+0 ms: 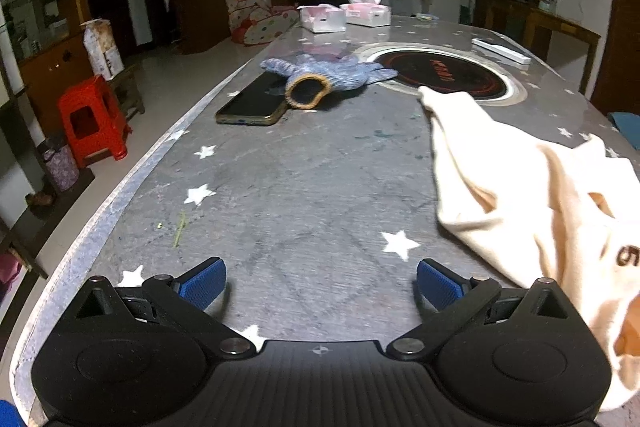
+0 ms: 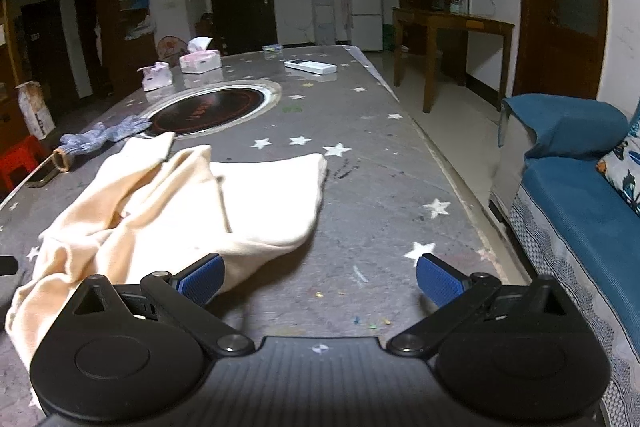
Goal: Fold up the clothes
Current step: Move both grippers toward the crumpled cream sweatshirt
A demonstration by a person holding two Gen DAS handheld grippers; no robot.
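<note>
We see a crumpled cream-coloured cloth garment (image 2: 172, 203) lying on the grey star-patterned tabletop (image 1: 304, 187), bunched in loose folds rather than spread flat. In the left wrist view it lies to the right of the left gripper (image 1: 321, 285), with one edge draped against that gripper's right side, and a dark printed figure shows on the cloth near the frame's right edge. In the right wrist view the garment lies to the left of the right gripper (image 2: 319, 279); its near edge sits just behind the left blue pad, though we cannot tell whether the two touch.

Both grippers have their blue ribbed fingers spread wide apart, with nothing between them but bare tabletop.

Further along the tabletop we find a blue-grey knitted work glove (image 1: 324, 75) with a tan cuff, its cuff resting on the end of a dark smartphone (image 1: 252, 103) near the left edge. Beyond the glove a round black induction hob (image 1: 440, 73) is set into the surface, and the garment's far tip lies just beside the hob's rim. At the far end stand two pink-and-white tissue boxes (image 1: 344, 15), and a flat white rectangular device (image 2: 310, 66) lies on the right side.

Off the tabletop, a red plastic stool (image 1: 94, 119) stands on the floor to the left, and a blue sofa (image 2: 580, 187) sits to the right.
</note>
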